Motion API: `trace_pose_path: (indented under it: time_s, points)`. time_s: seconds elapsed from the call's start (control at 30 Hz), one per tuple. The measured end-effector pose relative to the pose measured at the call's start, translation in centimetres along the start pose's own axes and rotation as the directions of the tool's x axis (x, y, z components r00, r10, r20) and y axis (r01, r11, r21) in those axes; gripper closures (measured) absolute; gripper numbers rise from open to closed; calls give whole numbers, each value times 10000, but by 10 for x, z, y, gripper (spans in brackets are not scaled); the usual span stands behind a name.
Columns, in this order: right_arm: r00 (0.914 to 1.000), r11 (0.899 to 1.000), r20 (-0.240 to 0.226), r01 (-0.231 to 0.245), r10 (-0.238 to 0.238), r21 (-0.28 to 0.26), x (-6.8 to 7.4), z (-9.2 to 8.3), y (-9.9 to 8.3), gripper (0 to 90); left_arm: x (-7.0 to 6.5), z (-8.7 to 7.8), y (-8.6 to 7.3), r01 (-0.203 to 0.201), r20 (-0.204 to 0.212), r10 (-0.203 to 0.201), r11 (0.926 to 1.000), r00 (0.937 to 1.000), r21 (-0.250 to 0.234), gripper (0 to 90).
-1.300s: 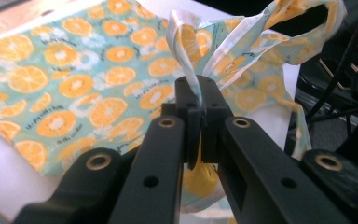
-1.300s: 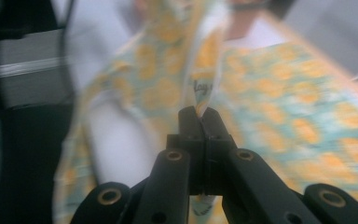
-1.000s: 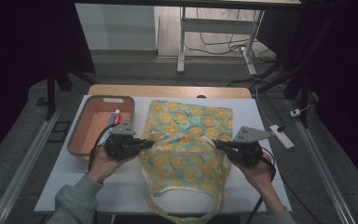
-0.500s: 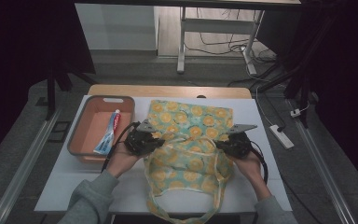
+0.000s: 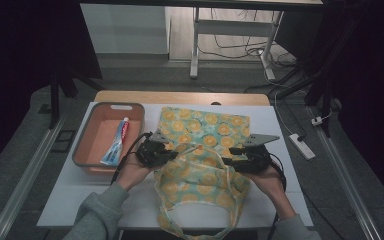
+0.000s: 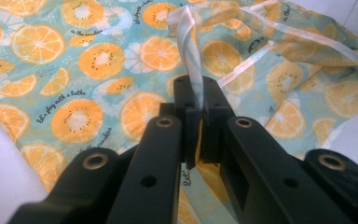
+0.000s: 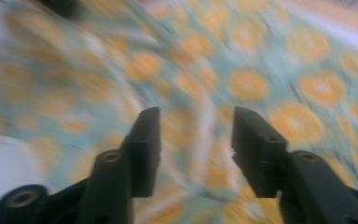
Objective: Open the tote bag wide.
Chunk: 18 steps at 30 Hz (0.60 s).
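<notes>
A teal cloth bag [image 5: 205, 150] printed with orange slices lies on the white table, its handles hanging over the front edge. My left gripper [image 5: 166, 152] is at the bag's left side; in the left gripper view it [image 6: 199, 109] is shut on the pale hem of the bag's upper layer [image 6: 191, 56], lifted off the lower layer. My right gripper [image 5: 235, 159] is at the bag's right side; in the blurred right gripper view it [image 7: 196, 126] stands open over the fabric [image 7: 270, 60], with cloth between and beneath the jaws.
An orange bin [image 5: 87, 152] with a grey rim stands left of the bag, holding a toothpaste tube [image 5: 116, 142]. A white power strip [image 5: 300, 146] lies off the table's right edge. A wooden board [image 5: 180, 97] borders the table's far side.
Both hands moved inward onto the bag. The left gripper travelled right from beside the bin and took hold of the hem, lifting it. The bag's near part has bunched up.
</notes>
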State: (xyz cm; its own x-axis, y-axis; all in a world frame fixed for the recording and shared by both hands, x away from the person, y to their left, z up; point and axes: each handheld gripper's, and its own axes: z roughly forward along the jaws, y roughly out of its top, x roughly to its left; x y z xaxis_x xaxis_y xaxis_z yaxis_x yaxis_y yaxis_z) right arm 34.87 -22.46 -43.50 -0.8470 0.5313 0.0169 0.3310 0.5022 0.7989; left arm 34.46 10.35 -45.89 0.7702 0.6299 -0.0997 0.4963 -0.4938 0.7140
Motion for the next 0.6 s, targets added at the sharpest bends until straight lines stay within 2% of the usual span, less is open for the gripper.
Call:
trace_pose_path:
  time_s: [0.03, 0.07, 0.1, 0.13, 0.17, 0.3, 0.37, 0.4, 0.43, 0.53, 0.6]
  points:
    - [10000, 10000, 0, 0, 0, 0, 0, 0, 0, 469, 0, 0, 0, -8, 14, 8, 10000, 10000, 8, 867]
    - [9994, 9997, -266, 238, -238, -8, 8, 0, 4, 449, -1, 0, 0, -14, 6, 14, 10000, 10000, 2, 866]
    - [9953, 9972, -701, 685, -663, 307, 21, 8, 8, 410, -1, 0, 0, -31, 10, 31, 10000, 10000, 3, 865]
    - [9953, 9972, -701, 685, -663, 307, 21, 8, 8, 410, -1, 0, 0, -42, 7, 42, 10000, 10000, 4, 864]
    - [9917, 9905, -850, 1037, -961, 899, 29, 24, 6, 388, -1, 0, 0, -30, 0, 30, 10000, 10000, -20, 863]
    - [9910, 9752, -1023, 1056, -869, 1945, 26, 59, -11, 384, -1, -2, 0, 14, 85, -13, 9999, 10000, -143, 863]
    - [9891, 9562, -1044, 1284, -1041, 2631, 25, 72, -19, 389, 0, -3, 0, 12, 89, -11, 9998, 10000, -173, 863]
    - [9886, 9474, -880, 1424, -1219, 2868, 25, 77, -22, 389, 1, -4, -1, 47, 115, -45, 9998, 9999, -207, 863]
    - [9881, 9429, -821, 1486, -1297, 2980, 25, 80, -25, 390, 1, -4, -1, 47, 115, -45, 9998, 9999, -207, 863]
    - [9892, 9385, -663, 1451, -1308, 3134, 22, 82, -29, 424, 2, -5, -1, 75, 122, -72, 9997, 9999, -233, 862]
    - [9901, 9327, -605, 1394, -1264, 3326, 20, 83, -31, 514, 2, -5, -1, 44, 104, -41, 9997, 9999, -243, 861]
